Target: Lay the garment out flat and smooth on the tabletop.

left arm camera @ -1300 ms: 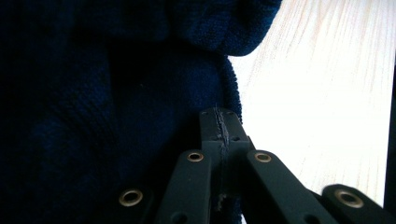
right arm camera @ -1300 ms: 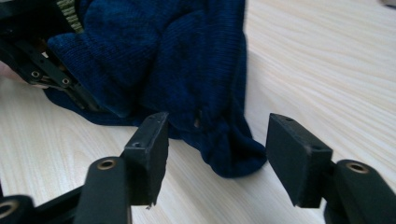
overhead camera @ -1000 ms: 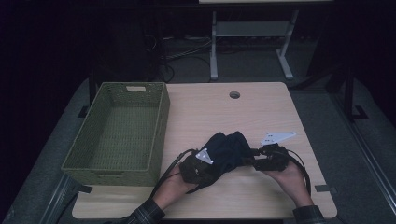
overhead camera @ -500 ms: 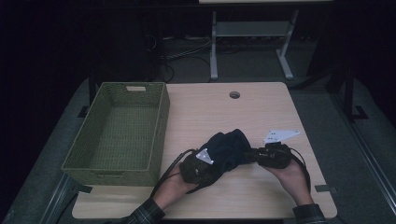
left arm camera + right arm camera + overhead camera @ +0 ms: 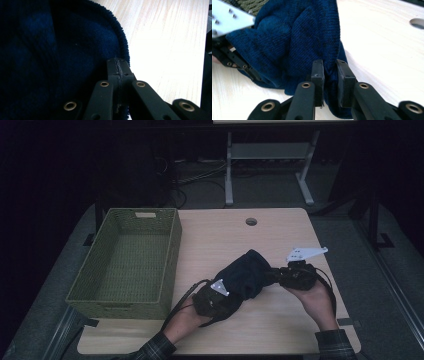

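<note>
Tongs left (image 5: 117, 72) and right (image 5: 330, 75) both pinch a bunched navy cloth (image 5: 247, 272), their tips buried in folds.

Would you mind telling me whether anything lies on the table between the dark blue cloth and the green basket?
Nothing visible does: bare table separates the dark blue cloth from the green basket on its left.
</note>
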The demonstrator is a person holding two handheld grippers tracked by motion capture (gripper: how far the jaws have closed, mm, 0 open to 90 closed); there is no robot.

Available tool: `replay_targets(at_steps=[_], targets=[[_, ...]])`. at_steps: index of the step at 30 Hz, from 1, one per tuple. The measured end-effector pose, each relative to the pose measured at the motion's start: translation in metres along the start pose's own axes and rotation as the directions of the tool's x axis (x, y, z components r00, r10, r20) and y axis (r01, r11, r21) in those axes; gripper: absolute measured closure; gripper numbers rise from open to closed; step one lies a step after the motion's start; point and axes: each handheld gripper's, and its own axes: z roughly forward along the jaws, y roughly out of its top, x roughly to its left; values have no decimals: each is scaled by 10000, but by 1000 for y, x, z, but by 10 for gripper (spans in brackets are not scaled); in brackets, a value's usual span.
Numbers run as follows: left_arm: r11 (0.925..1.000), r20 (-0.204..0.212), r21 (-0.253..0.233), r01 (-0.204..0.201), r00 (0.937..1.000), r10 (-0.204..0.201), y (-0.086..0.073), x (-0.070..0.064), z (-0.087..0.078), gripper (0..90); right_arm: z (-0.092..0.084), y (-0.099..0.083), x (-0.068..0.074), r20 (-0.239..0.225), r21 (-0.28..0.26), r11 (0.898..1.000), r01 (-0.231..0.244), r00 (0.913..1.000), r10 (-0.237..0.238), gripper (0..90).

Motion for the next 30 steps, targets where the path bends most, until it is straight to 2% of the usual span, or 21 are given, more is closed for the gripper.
replay_targets(at_steps=[7, 18, 24, 30], targets=[[10000, 121, 63, -33, 9999, 32, 1, 0, 0, 900, -14, 23, -9, 532, -152, 9999, 61, 9986, -53, 787], [9999, 252, 114, -75, 9997, 72, 1, -1, 0, 900, -18, 50, -23, 1112, -205, 9998, -61, 9938, 83, 791], [9999, 302, 134, -104, 9995, 100, 1, -1, 1, 900, -12, 63, -33, 1367, -186, 9998, -106, 9905, 131, 792], [9997, 336, 180, -147, 9993, 141, 2, -1, 1, 900, 3, 77, -48, 1579, -80, 9997, -219, 9872, 229, 792]])
